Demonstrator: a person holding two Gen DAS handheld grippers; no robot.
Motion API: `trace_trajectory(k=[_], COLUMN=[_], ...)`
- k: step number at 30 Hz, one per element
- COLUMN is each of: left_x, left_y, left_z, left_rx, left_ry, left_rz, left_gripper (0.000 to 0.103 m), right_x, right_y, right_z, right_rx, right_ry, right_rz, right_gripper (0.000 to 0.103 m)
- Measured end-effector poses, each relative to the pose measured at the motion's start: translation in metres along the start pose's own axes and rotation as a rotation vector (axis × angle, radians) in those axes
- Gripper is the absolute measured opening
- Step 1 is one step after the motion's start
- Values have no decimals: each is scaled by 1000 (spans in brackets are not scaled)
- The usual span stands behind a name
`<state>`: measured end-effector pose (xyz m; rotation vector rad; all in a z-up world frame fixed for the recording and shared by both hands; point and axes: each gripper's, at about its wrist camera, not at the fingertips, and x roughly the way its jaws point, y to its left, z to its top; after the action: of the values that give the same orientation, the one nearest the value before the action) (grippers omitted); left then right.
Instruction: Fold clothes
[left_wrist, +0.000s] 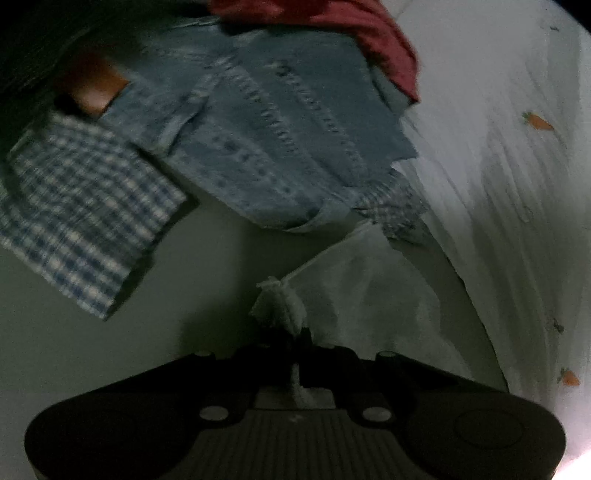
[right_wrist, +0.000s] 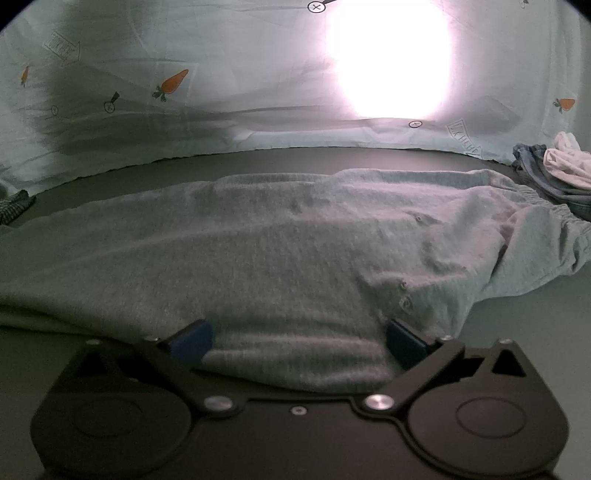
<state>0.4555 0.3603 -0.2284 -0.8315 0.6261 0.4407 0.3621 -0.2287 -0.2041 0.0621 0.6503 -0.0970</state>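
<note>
Where the left wrist view begins, on its left side, a blue-and-white checked cloth (left_wrist: 85, 218) lies on the table (left_wrist: 74, 350), and the faded denim garment (left_wrist: 266, 136) lies just beside it, partly over its upper edge. A brown patch (left_wrist: 92, 83) shows at the upper left corner of the denim garment. Behind the denim garment, at the top, a red cloth (left_wrist: 373, 33) rests on it. To the right of the denim garment hangs a white sheet (left_wrist: 498, 166) printed with small carrots. Below the denim garment, the left gripper (left_wrist: 291, 332) is pressed together on a bunched tip of pale cloth (left_wrist: 279, 302), and a thin string (left_wrist: 325, 254) runs from this tip up toward the lower edge of the denim garment. The picture is dark and blurred, so I cannot tell to which garment the pale cloth belongs.

In the right wrist view, a grey knit garment (right_wrist: 258, 251) with small buttons lies spread on the table (right_wrist: 517, 332). The right gripper (right_wrist: 295, 341) is spread wide, and its blue pads (right_wrist: 192, 339) stand at the near edge of the grey garment, one on each side of a fold. Beyond the grey garment the same sheet (right_wrist: 184, 55) hangs, with a strong glare on it. To the right of the grey garment, a small pile of denim and white cloth (right_wrist: 554, 173) sits on the table.
</note>
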Motion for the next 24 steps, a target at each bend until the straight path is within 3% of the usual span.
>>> trace_trajectory(k=[3,10,14,16,18,21,24], left_x=[2,9,17,25,35,29,23], left_y=[-13,-83,-132,-151,-162,-165,-164], left_z=[2,-18,-58,-87,-117,-136,-129], left_rx=[55,244,429,559,683,792,794], left_ry=[4,55,162,235,304,272,315], left_rz=[-11,-183,-293,-305,-271,-273,-305], left_gripper=[4,3,4,5,9,21,32], right_x=[0,0,0,0,0,0,1], right_y=[0,-1,-1,0,0,-1,-1], right_z=[-1,-1,-1,-1,-1,-1,2], right_rx=[1,1,1,1,1,2,3], right_ry=[0,-1,-1,-1,-1,-1,16], right_rz=[1,2,3,3,3,4,5], right_gripper=[103,103,103,103,103,103,103])
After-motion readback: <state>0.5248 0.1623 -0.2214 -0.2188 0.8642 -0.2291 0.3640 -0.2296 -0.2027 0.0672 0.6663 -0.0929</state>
